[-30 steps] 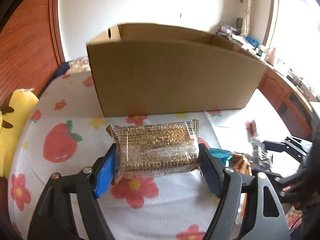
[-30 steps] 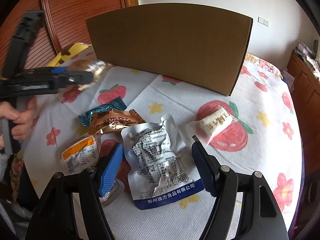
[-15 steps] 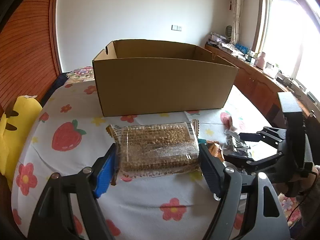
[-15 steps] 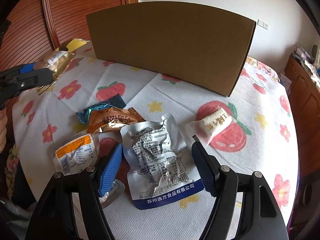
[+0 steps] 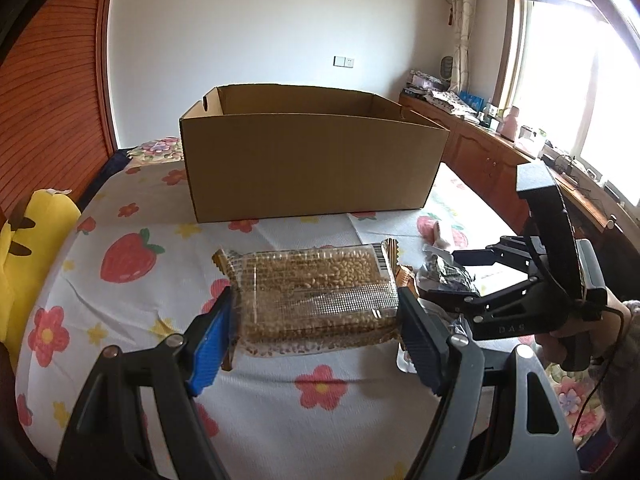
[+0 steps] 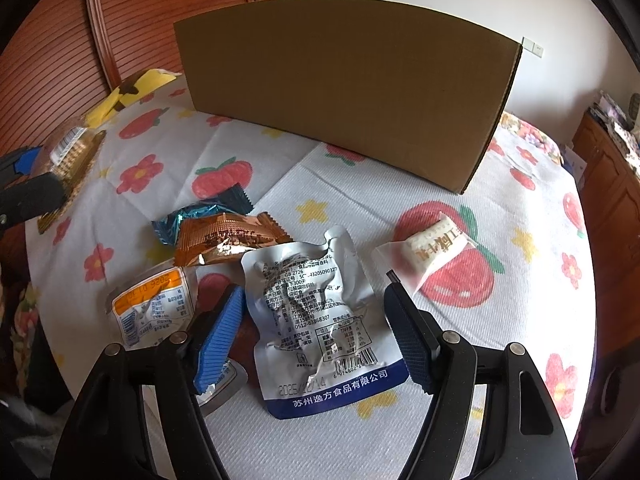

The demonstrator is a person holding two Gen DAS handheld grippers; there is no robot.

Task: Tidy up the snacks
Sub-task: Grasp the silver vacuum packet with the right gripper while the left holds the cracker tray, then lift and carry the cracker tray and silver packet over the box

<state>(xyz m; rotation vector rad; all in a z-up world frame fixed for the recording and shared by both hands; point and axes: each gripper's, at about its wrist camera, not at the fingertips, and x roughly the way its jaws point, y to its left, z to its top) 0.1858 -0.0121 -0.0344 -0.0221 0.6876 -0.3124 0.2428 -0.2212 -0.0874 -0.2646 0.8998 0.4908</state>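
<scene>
**Already gripped: the grain bar pack waits in front of the open box**

Your left gripper (image 5: 316, 316) grasps the clear pack of grain bars (image 5: 312, 292) by its two short ends, the blue pads pressing either side, so the long flat pack rides level and cannot swing. It hangs clear of the flowered cloth (image 5: 132, 264), on the near side of the cardboard box (image 5: 312, 168), whose open top faces up; the pack sits lower than the box rim, so you likely need to lift it over the near wall before letting go.

Your right gripper (image 6: 316, 320) is released, its jaws standing wide on either side of the silver and blue pouch (image 6: 320, 320), which lies flat on the cloth between them; I cannot tell whether the pads touch it. That straddle looks like a ready position for the next pick. Left of it lie the orange-labelled packet (image 6: 154, 308), the copper wrapper (image 6: 228, 236) and the teal wrapper (image 6: 180, 220) beneath it; to the right, just beyond the jaw, the white sweet (image 6: 434, 248). The box stands far behind all of these.
</scene>
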